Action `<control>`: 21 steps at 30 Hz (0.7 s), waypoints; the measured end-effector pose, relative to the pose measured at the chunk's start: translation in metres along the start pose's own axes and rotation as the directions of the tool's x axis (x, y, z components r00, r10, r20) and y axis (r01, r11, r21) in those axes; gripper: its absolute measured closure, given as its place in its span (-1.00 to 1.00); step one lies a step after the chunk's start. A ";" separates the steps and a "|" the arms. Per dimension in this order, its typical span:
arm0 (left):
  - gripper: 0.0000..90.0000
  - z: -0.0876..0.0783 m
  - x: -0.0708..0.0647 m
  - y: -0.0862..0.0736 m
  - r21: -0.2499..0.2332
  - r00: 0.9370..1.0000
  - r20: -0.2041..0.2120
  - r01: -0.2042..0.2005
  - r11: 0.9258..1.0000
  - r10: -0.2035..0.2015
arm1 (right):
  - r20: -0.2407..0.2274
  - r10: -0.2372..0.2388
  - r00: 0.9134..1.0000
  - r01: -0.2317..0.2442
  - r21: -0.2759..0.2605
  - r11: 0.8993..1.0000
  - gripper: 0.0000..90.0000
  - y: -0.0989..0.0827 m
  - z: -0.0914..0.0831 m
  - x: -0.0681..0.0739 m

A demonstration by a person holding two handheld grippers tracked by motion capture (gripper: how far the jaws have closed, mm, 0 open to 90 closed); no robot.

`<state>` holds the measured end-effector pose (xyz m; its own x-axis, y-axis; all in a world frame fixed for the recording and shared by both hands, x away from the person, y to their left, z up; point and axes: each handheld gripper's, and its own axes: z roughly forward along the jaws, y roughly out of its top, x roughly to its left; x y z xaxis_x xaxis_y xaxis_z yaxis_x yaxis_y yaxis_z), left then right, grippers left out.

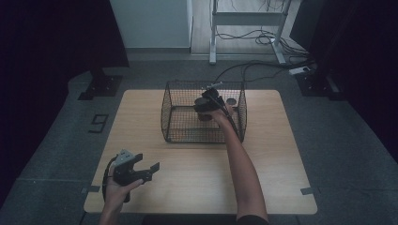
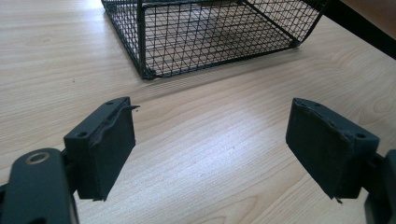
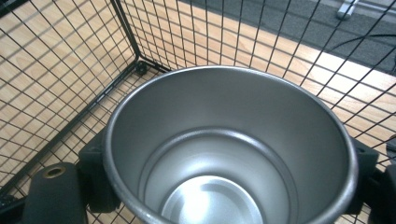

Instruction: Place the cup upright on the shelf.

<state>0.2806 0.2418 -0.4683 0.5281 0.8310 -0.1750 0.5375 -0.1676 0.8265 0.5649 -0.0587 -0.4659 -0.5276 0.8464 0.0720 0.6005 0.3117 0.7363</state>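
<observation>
While the person's right arm reaches up the middle of the high view, the right gripper (image 1: 205, 106) sits inside the black wire basket (image 1: 178, 136) that stands on the upper centre of the wooden worktop (image 1: 197, 173). Seen from the right gripper view, a steel cup (image 3: 229, 144) takes up the centre and lower part of the frame, mouth toward the camera, with the black fingers (image 3: 95, 182) pressed against its outer wall at lower left and lower right, so the gripper is clamped on the cup. Behind the cup, at upper left of that frame, the basket's mesh walls meet at a corner, with the worktop showing through the wires.

At the lower left of the high view the person's left hand (image 1: 117, 190) holds the left gripper (image 1: 145, 168) over the near part of the worktop, well apart from the basket. From the left gripper view its two padded fingers (image 2: 105, 147) stand wide apart at lower left and lower right with nothing between them but bare wood, and the basket's near corner lies at the top centre of the frame.
</observation>
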 end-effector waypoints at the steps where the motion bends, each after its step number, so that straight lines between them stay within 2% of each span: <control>1: -0.65 0.000 0.000 0.000 0.000 1.000 0.000 0.000 1.000 0.000 | 0.002 -0.004 1.000 0.004 0.003 1.000 -0.59 0.000 0.001 0.000; 4: -0.65 0.000 0.000 0.000 0.001 1.000 0.001 -0.001 1.000 0.001 | 0.002 -0.007 1.000 0.007 0.010 1.000 -0.59 -0.001 0.002 0.000; 6: -0.64 0.001 0.000 0.000 0.002 1.000 0.002 -0.002 1.000 0.002 | 0.020 -0.013 1.000 0.012 0.031 0.999 -0.59 0.000 0.004 0.000; 21: -0.65 -0.002 0.001 0.000 -0.006 1.000 0.001 0.003 1.000 -0.003 | 0.032 -0.003 0.999 0.000 0.071 0.998 -0.59 -0.001 0.015 -0.004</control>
<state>0.2800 0.2439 -0.4672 0.5269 0.8312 -0.1776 0.5350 -0.1619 0.8292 0.5754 -0.0562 -0.4774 -0.5094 0.8592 0.0482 0.6413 0.3417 0.6870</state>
